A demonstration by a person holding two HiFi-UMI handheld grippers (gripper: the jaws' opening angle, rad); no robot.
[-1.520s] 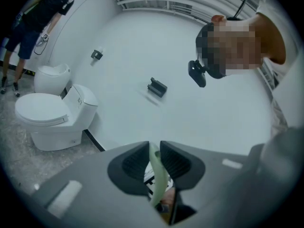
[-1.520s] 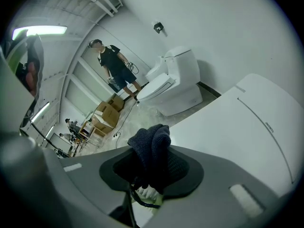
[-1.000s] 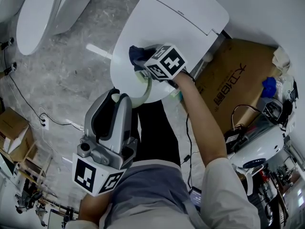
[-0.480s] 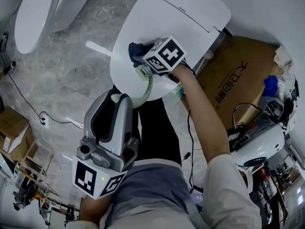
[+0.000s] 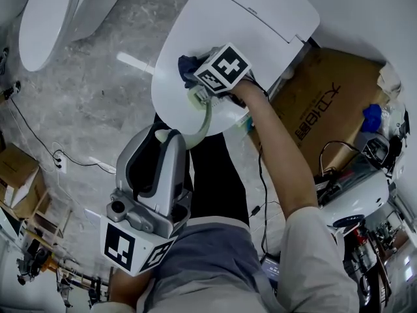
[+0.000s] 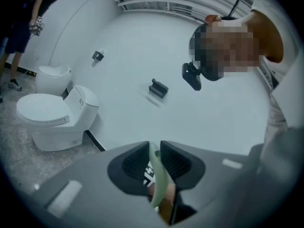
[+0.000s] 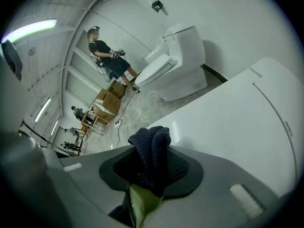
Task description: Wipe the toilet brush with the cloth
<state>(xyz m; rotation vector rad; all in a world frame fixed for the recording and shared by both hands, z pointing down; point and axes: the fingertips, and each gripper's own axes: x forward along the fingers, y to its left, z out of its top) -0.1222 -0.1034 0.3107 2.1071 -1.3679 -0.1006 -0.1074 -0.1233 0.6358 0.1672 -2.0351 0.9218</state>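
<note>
In the head view my left gripper point(image 5: 161, 137) is shut on the lower end of the pale green, curved toilet brush handle point(image 5: 204, 117). The handle arcs up to my right gripper point(image 5: 193, 83), which is shut on a dark blue cloth point(image 5: 187, 64) folded around it, above the white toilet lid point(image 5: 254, 25). The left gripper view has the green handle point(image 6: 157, 177) pinched between the jaws of the left gripper point(image 6: 155, 152). In the right gripper view the cloth point(image 7: 153, 159) bulges from the right gripper point(image 7: 151, 172), with the handle point(image 7: 141, 202) below. The brush head is hidden.
A second toilet point(image 5: 44, 19) stands at the far left on the grey floor. A cardboard box point(image 5: 326, 103) and cables lie right of the toilet lid. My dark trouser legs are below. A person point(image 7: 107, 54) stands far off beside stacked boxes.
My right gripper has slid the cloth a little upward along the handle. The left gripper has barely moved.
</note>
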